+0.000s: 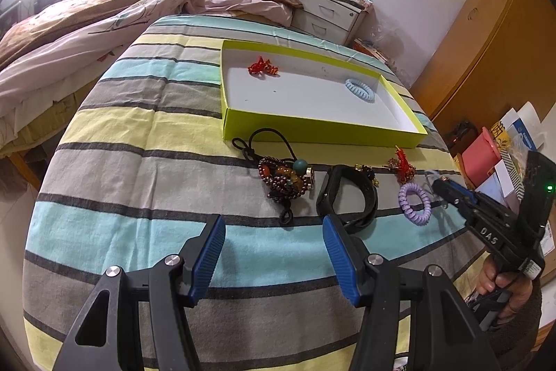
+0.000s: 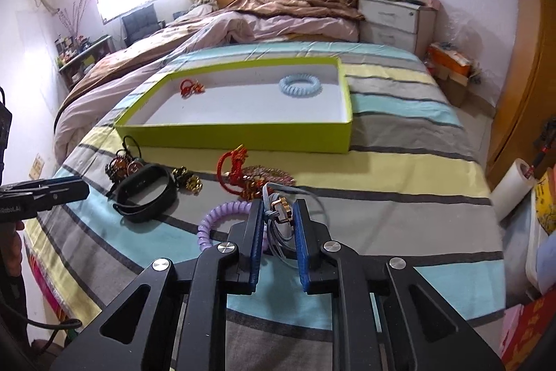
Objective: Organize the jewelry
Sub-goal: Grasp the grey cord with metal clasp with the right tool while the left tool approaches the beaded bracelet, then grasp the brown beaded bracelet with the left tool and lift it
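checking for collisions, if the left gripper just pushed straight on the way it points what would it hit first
Most likely the striped cloth just ahead of its open fingers, then the black wristband near its right finger; depth is unclear. The left gripper holds nothing.

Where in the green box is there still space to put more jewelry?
The green box has lots of bare white floor between the red knot and the blue coil tie, and along its near wall. The striped cloth in front of it is crowded.
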{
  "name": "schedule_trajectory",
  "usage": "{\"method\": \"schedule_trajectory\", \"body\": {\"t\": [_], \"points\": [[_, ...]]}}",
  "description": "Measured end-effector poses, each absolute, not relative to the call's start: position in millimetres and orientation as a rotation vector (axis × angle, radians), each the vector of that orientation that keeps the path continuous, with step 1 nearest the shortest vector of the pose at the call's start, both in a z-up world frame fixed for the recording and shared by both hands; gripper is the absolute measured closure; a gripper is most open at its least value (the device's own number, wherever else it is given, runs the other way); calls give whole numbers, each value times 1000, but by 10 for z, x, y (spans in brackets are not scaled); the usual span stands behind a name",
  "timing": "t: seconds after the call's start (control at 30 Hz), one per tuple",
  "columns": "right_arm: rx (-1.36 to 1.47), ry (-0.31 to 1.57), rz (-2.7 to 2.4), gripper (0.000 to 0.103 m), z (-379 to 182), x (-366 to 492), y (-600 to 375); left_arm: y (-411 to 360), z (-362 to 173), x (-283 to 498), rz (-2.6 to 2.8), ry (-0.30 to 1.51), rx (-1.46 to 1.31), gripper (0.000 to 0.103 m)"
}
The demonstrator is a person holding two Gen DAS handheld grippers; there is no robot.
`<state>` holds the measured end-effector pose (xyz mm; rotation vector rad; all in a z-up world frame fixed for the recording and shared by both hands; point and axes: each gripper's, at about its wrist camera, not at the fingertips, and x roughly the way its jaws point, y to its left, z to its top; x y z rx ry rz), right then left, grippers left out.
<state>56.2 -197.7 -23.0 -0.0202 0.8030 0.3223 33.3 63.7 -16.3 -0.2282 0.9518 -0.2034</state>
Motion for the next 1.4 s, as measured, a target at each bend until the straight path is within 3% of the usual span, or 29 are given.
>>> {"method": "schedule_trajectory", "body": {"t": [0.53,0.97,1.4], "points": [[2,727,287,85,-38,355,-1999,496,-282,666,-161,963,-213,45],[-4,734,295,85,-49,342,-1915,439,-325,715,-148,963,-157,71],[-4,726,288,85,-26,364,-1915,501,-170,560,-135,910,-140,73]]}}
